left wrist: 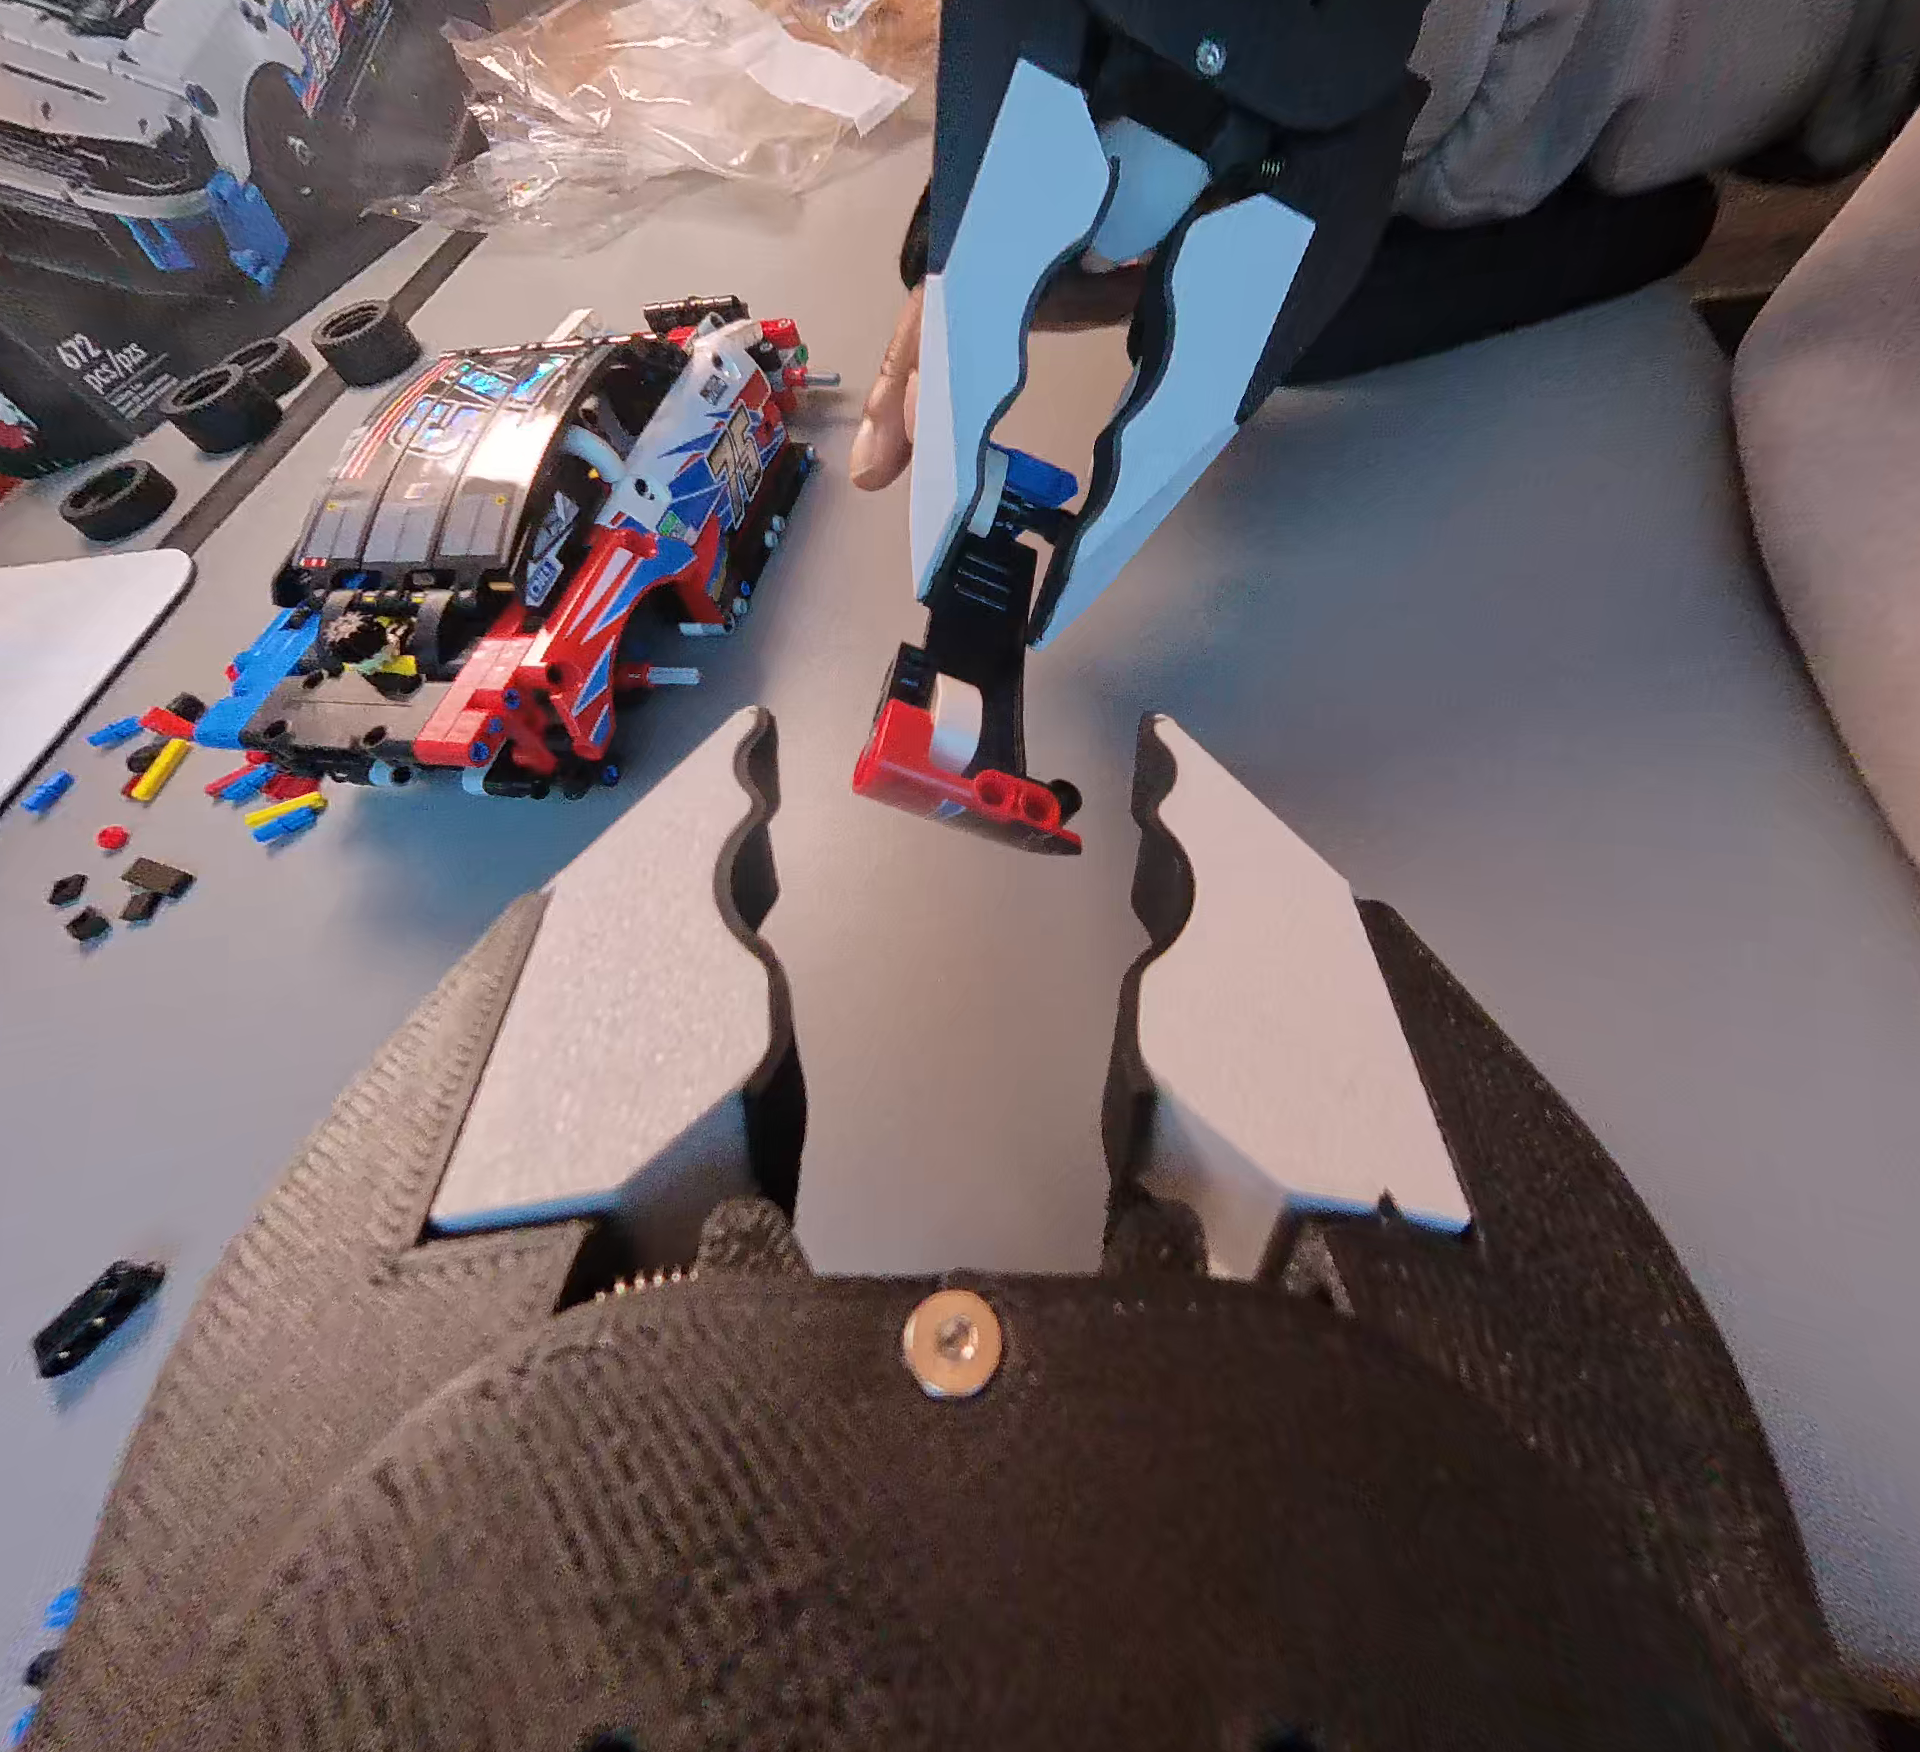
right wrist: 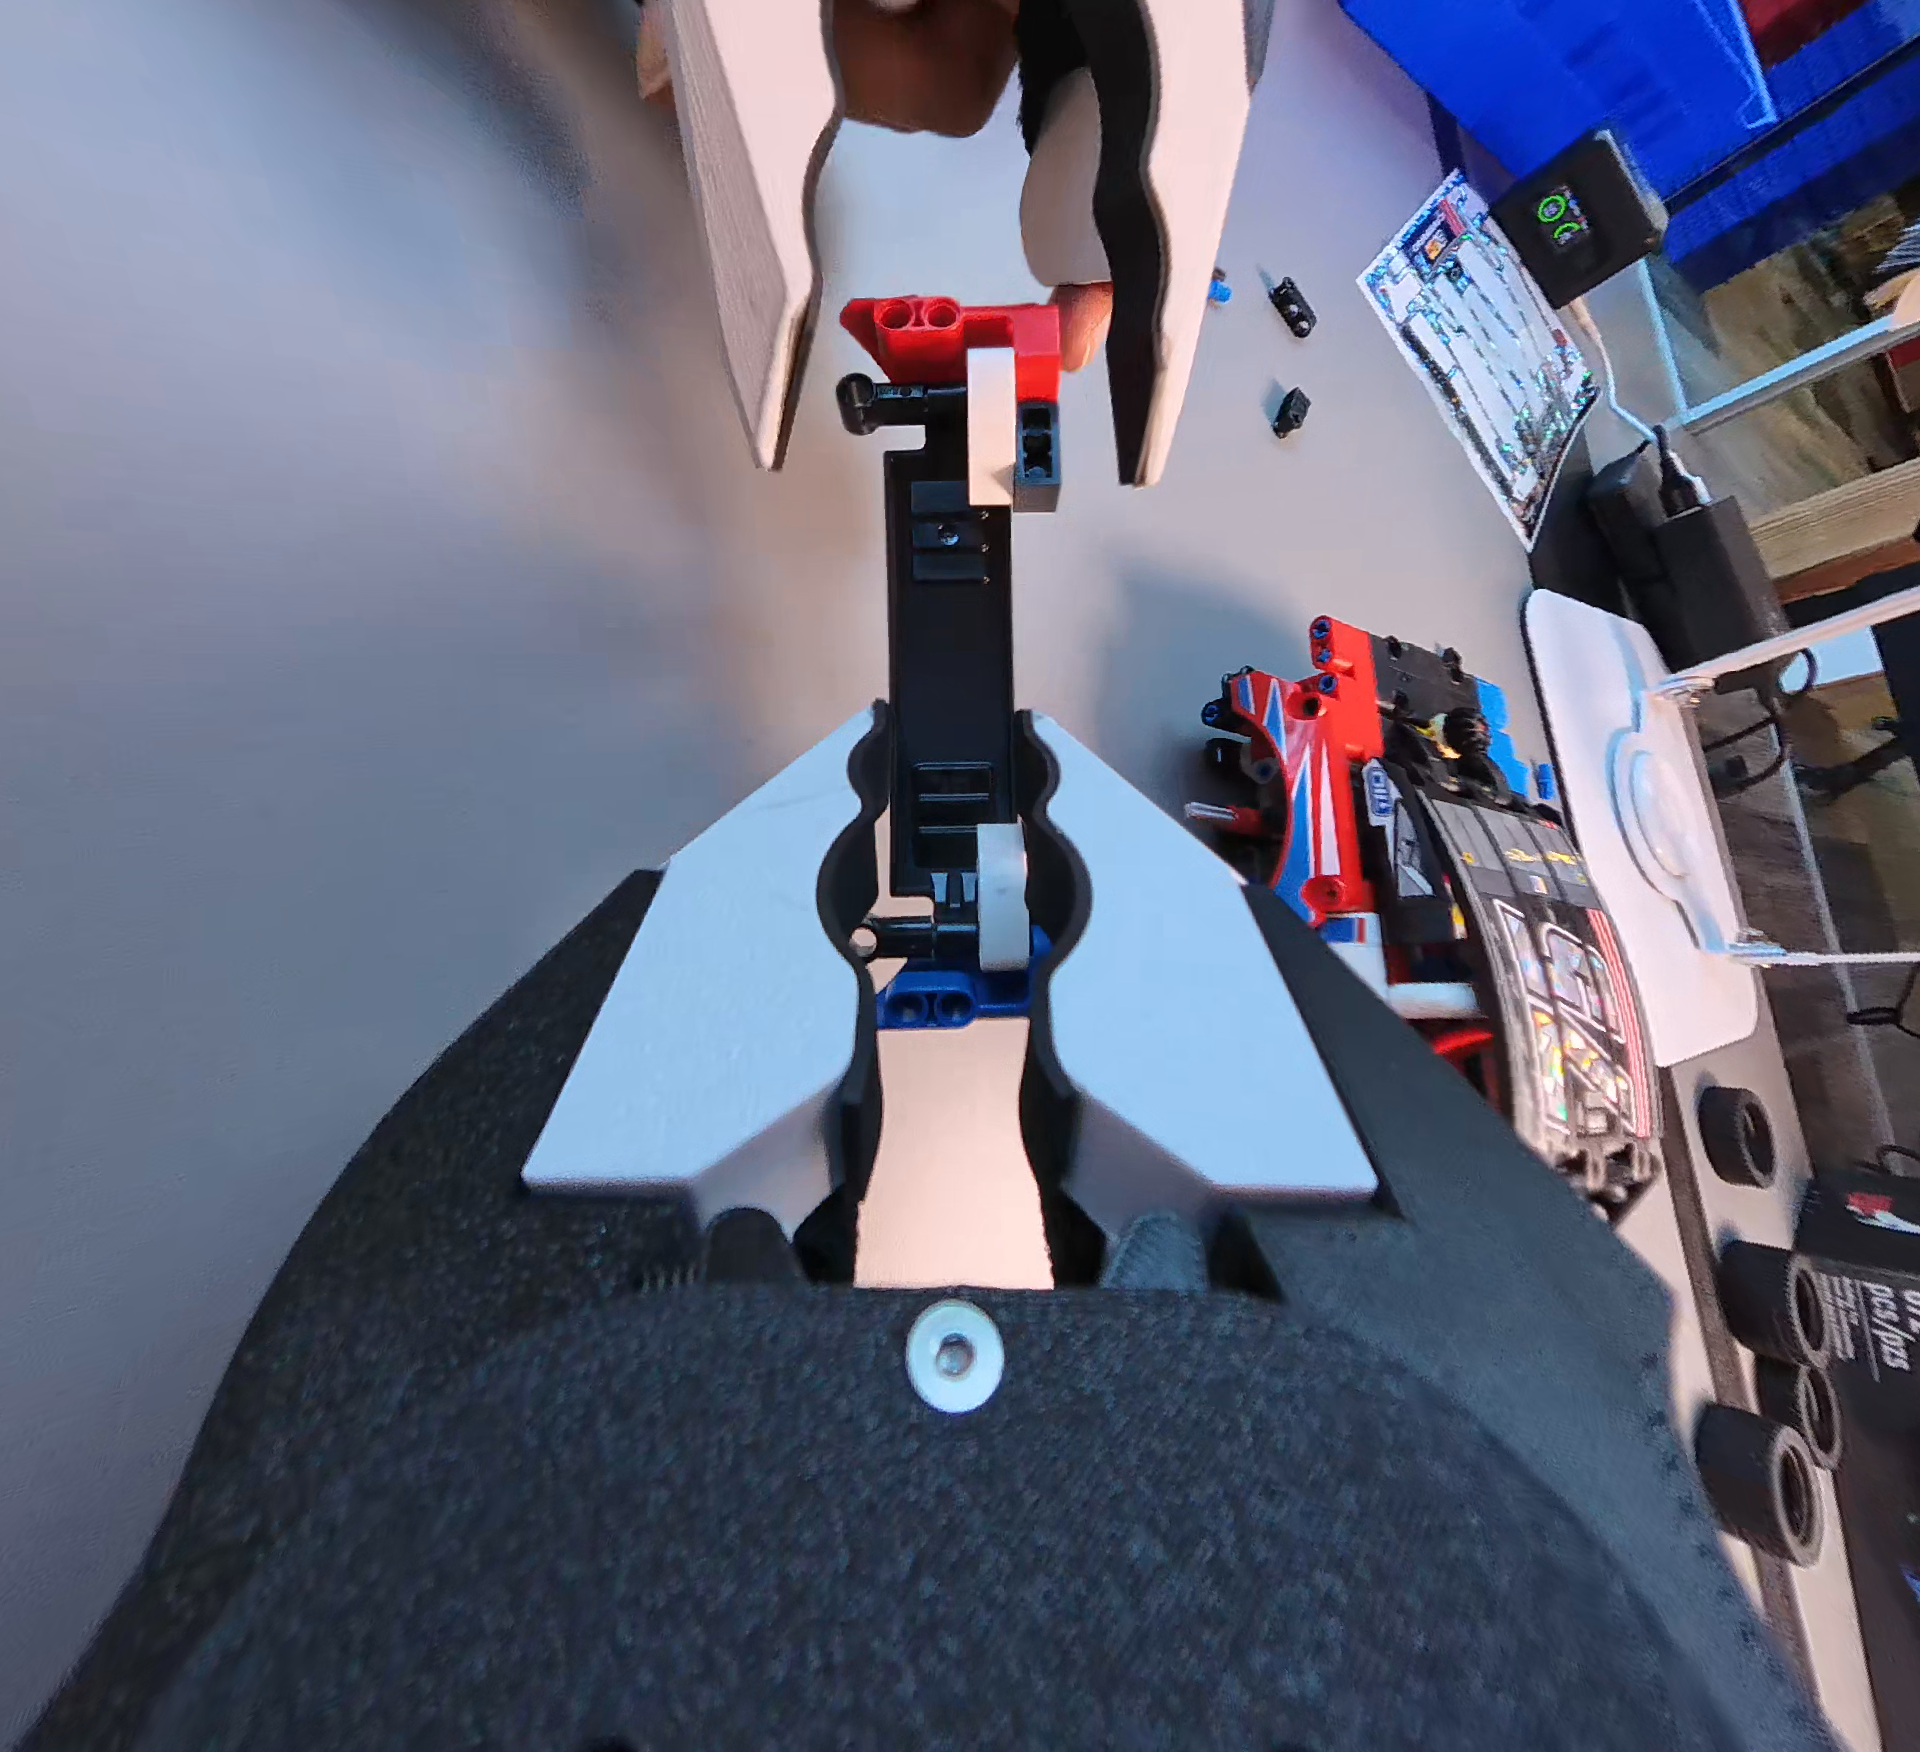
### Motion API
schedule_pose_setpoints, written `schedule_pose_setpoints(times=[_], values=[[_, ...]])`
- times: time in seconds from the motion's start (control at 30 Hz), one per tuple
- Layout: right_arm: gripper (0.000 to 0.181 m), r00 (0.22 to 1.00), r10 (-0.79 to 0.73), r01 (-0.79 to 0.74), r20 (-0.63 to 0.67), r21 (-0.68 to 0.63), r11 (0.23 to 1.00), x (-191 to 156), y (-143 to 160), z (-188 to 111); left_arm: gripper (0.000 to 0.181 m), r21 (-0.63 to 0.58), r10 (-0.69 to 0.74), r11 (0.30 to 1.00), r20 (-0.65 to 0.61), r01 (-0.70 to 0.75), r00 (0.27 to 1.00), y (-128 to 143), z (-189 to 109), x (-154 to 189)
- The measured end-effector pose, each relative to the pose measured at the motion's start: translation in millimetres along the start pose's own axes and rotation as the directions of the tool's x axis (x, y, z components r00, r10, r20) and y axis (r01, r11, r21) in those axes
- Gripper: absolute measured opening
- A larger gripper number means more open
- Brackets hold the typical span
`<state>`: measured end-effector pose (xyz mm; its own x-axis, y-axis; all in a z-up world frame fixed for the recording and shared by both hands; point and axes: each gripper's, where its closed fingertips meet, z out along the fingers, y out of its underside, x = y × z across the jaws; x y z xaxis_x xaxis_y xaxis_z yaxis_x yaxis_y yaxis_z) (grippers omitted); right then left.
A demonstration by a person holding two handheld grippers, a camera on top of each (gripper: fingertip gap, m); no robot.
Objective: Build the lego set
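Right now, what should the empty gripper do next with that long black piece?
Probably ease the open left gripper forward and close on the red end of the long black piece. The right gripper grips only its blue end, so the far end hangs unsupported.

We are holding our right gripper (right wrist: 951, 746) pinched tight, its fingers pointing toward the left one. Our left gripper (left wrist: 951, 736) is hanging with jaws spread wide, gripping nothing, tips facing the right gripper's tips across a small gap.
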<state>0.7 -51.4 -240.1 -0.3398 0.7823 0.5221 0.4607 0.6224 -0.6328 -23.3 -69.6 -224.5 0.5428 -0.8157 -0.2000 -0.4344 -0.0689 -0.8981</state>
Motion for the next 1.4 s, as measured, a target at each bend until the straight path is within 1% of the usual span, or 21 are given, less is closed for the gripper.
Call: schedule_pose_setpoints(times=[0.03, 0.13, 0.23, 0.37, 0.43, 0.5, 0.57, 0.6, 0.63, 0.73, 0.83, 0.9, 0.97, 1.1, 1.2, 1.33, 1.4], values=[[0.02, 1.0, -0.002, 0.002, 0.003, 0.0, 1.0, -1, 0, 1, 0.065, -0.025, 0.041, 0.999, 0.009, -0.041, 0.999, 3, 2, 2], [0.02, 1.0, 0.0, 0.0, 0.014, -0.002, 1.0, -3, 1, 2, 0.054, -0.107, 0.157, 0.982, 0.026, -0.153, 0.987, 15, 7, 7], [0.021, 1.0, -0.01, 0.01, 0.015, -0.008, 1.0, -4, 4, 3, 0.045, -0.142, 0.224, 0.966, 0.061, -0.214, 0.973, 19, 9, 4], [0.024, 1.0, 0.009, -0.009, -0.011, 0.02, 1.0, 2, 2, 1, 0.045, -0.125, 0.195, 0.975, 0.067, -0.186, 0.979, 18, 7, 1], [0.038, 0.999, 0.046, -0.046, -0.01, 0.053, 0.998, 6, -1, -2, 0.044, -0.101, 0.166, 0.982, 0.063, -0.16, 0.984, 17, 5, -2], [0.051, 0.993, 0.108, -0.111, 0.042, 0.071, 0.991, 7, 2, -8, 0.044, -0.086, 0.147, 0.986, 0.058, -0.142, 0.987, 19, 1, -5], [0.054, 0.978, 0.173, -0.182, 0.116, 0.079, 0.98, 4, 11, -14, 0.044, -0.047, 0.123, 0.992, 0.055, -0.12, 0.991, 15, -3, -7], [0.055, 0.971, 0.2, -0.211, 0.129, 0.072, 0.975, 4, 18, -15, 0.044, -0.03, 0.113, 0.993, 0.051, -0.111, 0.992, 12, -5, -7], [0.055, 0.967, 0.217, -0.226, 0.133, 0.057, 0.972, 5, 25, -14, 0.044, -0.026, 0.107, 0.994, 0.046, -0.106, 0.993, 11, -6, -7], [0.052, 0.966, 0.226, -0.228, 0.126, 0.002, 0.974, 5, 41, -8, 0.044, -0.073, 0.085, 0.994, 0.016, -0.084, 0.996, 23, -4, -5], [0.051, 0.961, 0.207, -0.2, 0.182, -0.055, 0.978, -5, 43, 1, 0.044, -0.103, 0.043, 0.994, 0.018, -0.041, 0.999, 30, -2, -7], [0.048, 0.957, 0.21, -0.202, 0.202, -0.06, 0.978, -5, 41, 5, 0.044, -0.122, 0.033, 0.992, 0.019, -0.031, 0.999, 33, 0, -8], [0.039, 0.959, 0.201, -0.189, 0.199, -0.079, 0.979, -2, 42, 7, 0.044, -0.141, 0.029, 0.99, 0.02, -0.026, 0.999, 35, 0, -8], [0.04, 0.963, 0.182, -0.166, 0.198, -0.097, 0.981, 0, 42, 7, 0.044, -0.174, 0.025, 0.985, 0.033, -0.019, 0.999, 41, 0, -10], [0.041, 0.96, 0.195, -0.188, 0.203, -0.053, 0.981, 0, 33, 1, 0.044, -0.208, 0.033, 0.978, 0.035, -0.025, 0.999, 47, 1, -10], [0.043, 0.94, 0.231, -0.245, 0.251, 0.027, 0.969, -2, 19, -11, 0.044, -0.224, 0.038, 0.974, 0.02, -0.033, 0.999, 49, 2, -8], [0.043, 0.925, 0.265, -0.29, 0.274, 0.057, 0.955, -1, 17, -14, 0.044, -0.227, 0.04, 0.973, 0.017, -0.035, 0.999, 49, 2, -8]])
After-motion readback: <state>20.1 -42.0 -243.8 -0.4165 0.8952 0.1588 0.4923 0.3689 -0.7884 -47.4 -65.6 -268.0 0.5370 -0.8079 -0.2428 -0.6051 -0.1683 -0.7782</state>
